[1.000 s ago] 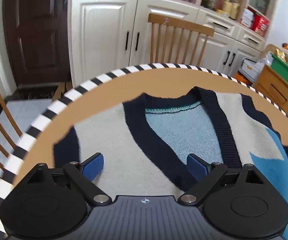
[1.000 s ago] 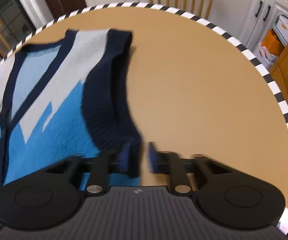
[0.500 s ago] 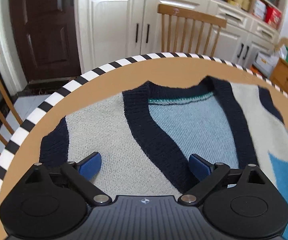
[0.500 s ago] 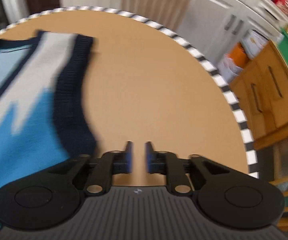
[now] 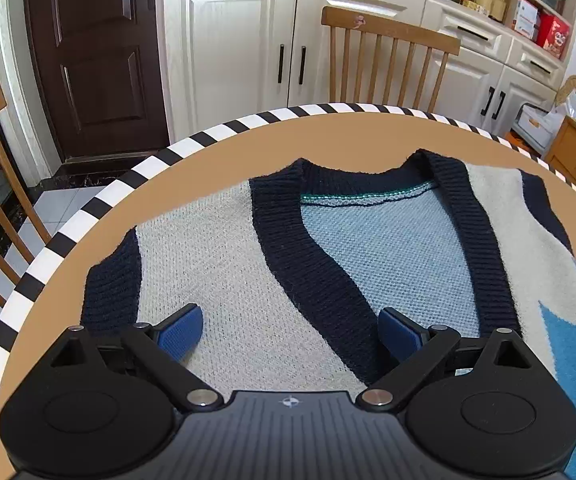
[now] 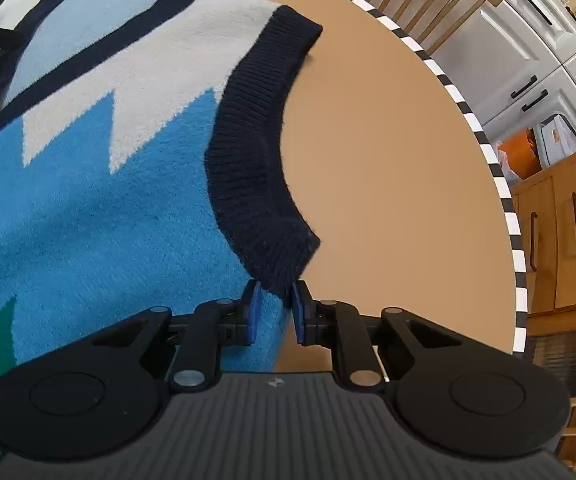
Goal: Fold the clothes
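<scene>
Round table, vest armhole corner between closing right fingers

Left claw gapes wide, angled down; right claw is closing, pointed steeply down.

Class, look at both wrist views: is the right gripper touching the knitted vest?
Touching. In the right wrist view the right gripper has its closing jaws around the knitted vest's navy armhole trim, which sits between the pads.
</scene>
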{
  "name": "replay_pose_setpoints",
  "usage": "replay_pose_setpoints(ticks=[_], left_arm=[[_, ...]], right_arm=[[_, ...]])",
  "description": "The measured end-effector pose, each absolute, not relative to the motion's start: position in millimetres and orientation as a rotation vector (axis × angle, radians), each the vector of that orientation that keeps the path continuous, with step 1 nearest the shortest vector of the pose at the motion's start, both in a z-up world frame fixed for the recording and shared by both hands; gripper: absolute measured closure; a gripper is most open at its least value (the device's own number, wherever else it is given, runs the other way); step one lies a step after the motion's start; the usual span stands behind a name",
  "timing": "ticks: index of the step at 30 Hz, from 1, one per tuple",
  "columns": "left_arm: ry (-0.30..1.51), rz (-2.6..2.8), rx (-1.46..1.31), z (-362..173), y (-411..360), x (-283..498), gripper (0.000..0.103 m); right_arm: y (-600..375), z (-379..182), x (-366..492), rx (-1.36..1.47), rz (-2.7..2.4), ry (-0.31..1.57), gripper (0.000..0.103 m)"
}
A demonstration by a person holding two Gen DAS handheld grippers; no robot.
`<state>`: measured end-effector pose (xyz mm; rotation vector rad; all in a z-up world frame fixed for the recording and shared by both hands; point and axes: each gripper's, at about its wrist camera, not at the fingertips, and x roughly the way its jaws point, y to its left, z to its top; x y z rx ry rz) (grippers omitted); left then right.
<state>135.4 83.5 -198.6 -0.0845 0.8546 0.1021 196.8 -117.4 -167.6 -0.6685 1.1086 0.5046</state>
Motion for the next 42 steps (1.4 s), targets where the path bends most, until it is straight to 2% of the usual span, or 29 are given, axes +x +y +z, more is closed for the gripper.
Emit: replay_pose_setpoints(ticks=[2,5,7,8,13,14,16,17,23,26,33,35,36,37,38,39,40,41,42], left_arm=[[0.856,0.107,-0.074,-198.6,84.0,136.2,0.007],[0.841,0.138,-0.114,-191.4,91.6,132.1,0.014],[0.813,0.183,-0.153,-181.1,101.1,124.1,0.013],[0.800,0.201,-0.166,-174.4,106.2,117.9,0.013],[0.784,0.189,-0.255,-144.6,124.7,62.2,0.008],[0.797,0.180,-0.269,-142.0,124.8,49.5,0.008],[0.831,0.167,-0.289,-141.8,118.5,19.8,0.008],[0.849,0.162,-0.298,-142.1,114.7,4.5,0.008],[0.962,0.171,-0.341,-153.7,83.0,-81.7,0.007],[1.010,0.213,-0.378,-163.3,75.2,-115.6,0.006],[1.029,0.214,-0.472,-181.4,64.4,-146.8,0.000],[0.996,0.178,-0.494,-182.4,59.4,-144.0,0.000],[0.974,0.159,-0.519,-183.4,57.1,-142.2,0.001],[0.952,0.153,-0.543,-184.3,55.0,-140.5,0.003],[0.933,0.165,-0.555,-183.9,52.8,-138.2,0.012],[0.932,0.173,-0.550,-183.8,50.7,-135.1,0.030],[0.938,0.176,-0.539,-183.9,48.7,-131.8,0.044],[0.944,0.180,-0.529,-184.0,46.8,-128.5,0.072],[0.952,0.183,-0.521,-184.1,46.4,-127.2,0.079]], right_arm=[[-120.2,-169.3,197.3,-0.663,0.502,1.104,0.086],[-120.8,-170.3,198.9,-0.662,0.488,1.099,0.083],[-122.1,-169.7,199.5,-0.666,0.465,1.091,0.071],[-123.3,-165.6,197.9,-0.656,0.450,1.087,0.067],[-134.8,-129.6,173.6,-0.477,0.444,1.024,0.064],[-137.4,-122.2,161.2,-0.441,0.466,1.001,0.060],[-139.6,-117.6,140.7,-0.424,0.483,0.978,0.043],[-142.0,-117.0,127.2,-0.415,0.489,0.972,0.041],[-172.5,-127.7,58.1,-0.296,0.503,1.073,0.040],[-182.3,-133.8,34.0,-0.337,0.456,1.063,0.040],[-182.6,-147.4,21.3,-0.412,0.409,1.045,0.040],[-179.4,-151.7,21.6,-0.458,0.401,1.036,0.049],[-179.2,-153.0,21.7,-0.473,0.392,1.029,0.058],[-179.3,-153.8,22.0,-0.488,0.384,1.021,0.070],[-181.9,-151.5,23.0,-0.493,0.378,1.010,0.077],[-185.9,-148.0,23.4,-0.483,0.377,1.000,0.085],[-189.8,-144.6,23.9,-0.473,0.375,0.991,0.088],[-192.0,-141.7,24.6,-0.467,0.377,0.982,0.089],[-190.3,-139.8,23.1,-0.476,0.382,0.974,0.091]])
